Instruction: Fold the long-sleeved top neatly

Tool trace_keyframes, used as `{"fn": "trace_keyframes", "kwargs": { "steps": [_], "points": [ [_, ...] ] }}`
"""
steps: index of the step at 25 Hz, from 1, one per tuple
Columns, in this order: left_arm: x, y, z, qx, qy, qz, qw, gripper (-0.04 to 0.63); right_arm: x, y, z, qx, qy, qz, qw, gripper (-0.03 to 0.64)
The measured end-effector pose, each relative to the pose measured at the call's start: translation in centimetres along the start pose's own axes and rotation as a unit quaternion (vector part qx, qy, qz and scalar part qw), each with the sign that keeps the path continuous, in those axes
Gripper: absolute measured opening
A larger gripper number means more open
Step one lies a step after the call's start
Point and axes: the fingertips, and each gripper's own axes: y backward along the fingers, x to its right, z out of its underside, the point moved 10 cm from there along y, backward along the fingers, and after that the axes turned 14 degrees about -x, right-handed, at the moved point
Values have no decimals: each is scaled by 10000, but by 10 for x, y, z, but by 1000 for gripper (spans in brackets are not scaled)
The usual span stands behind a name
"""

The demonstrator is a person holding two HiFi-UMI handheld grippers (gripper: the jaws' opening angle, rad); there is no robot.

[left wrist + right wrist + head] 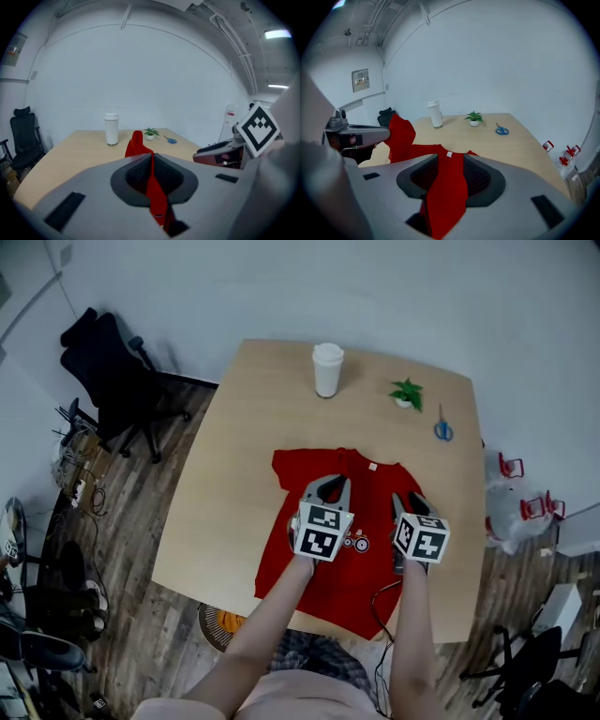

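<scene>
Over the table (234, 456), the left claw (328, 486) is pressed together on a thin fold of the top (328, 582); the right claw (413, 501), just beside, pinches a thicker bunch. Rest lies below both — mid-fold, likely; next, lay it flat, edges aligned, then release.

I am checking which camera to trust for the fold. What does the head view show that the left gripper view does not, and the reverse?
Only the head view: most of the red top lying on the table, and the floor. Only the left gripper view: the left claw shut on a thin fold of the top, and ceiling lights. Both: cup, plant, scissors, chair, right claw.
</scene>
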Motion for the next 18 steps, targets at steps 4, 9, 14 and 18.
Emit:
{"fn": "trace_keyframes", "kwargs": {
  "steps": [4,9,14,18],
  "points": [
    [39,-13,-4,-11,-296,420,9987,15,26,18,15,26,-231,254,9994,173],
    [91,-30,-1,-197,-721,921,9929,15,60,40,37,16,-545,545,9970,173],
    [134,-55,16,-698,-937,1226,9856,15,86,50,59,-75,-801,703,9943,173],
    [149,-84,31,-1042,-963,1334,9809,15,98,53,75,-177,-913,743,9929,173]
  ]
}}
